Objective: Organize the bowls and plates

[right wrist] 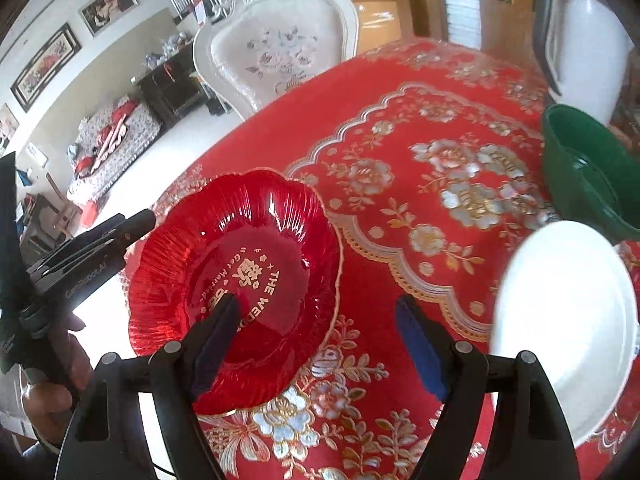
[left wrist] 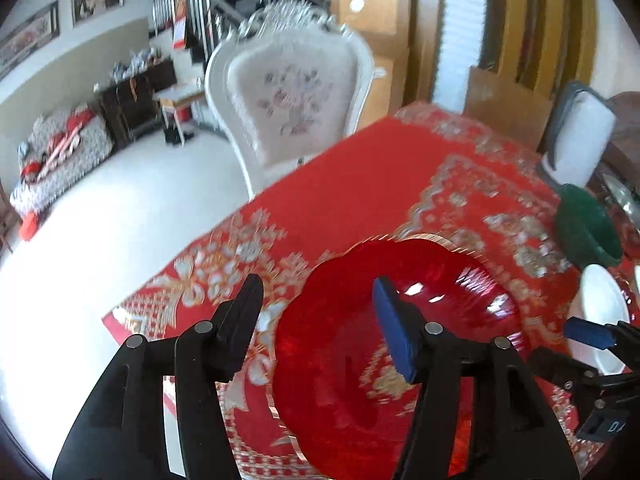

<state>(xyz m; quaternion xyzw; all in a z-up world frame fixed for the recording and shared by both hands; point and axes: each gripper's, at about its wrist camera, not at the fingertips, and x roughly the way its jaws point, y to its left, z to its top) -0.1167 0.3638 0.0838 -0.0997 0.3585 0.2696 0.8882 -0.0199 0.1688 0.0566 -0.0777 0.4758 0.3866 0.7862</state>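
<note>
Item one: red scalloped plate (right wrist: 236, 280), lying flat on my worktop (right wrist: 420, 128) near its left edge, open side up. It is roughly round, so I can name no long axis; the gold lettering in its well runs toward my right-hand camera.

Item two: white plate (right wrist: 568, 332), flat on the red floral cloth, well to the right of the red one.

Item three: green bowl (right wrist: 588, 176), just beyond the white plate, tilted with its mouth facing the red plate.

Item four: my left hand-held gripper (left wrist: 320, 312), jaws apart above the near-left rim of the red plate, nothing pressed between the pads.

Item five: my right hand-held gripper (right wrist: 318, 344), jaws wide apart and empty, above the cloth between the two plates.

Background: white carved chair (right wrist: 276, 40) at the far side.
</note>
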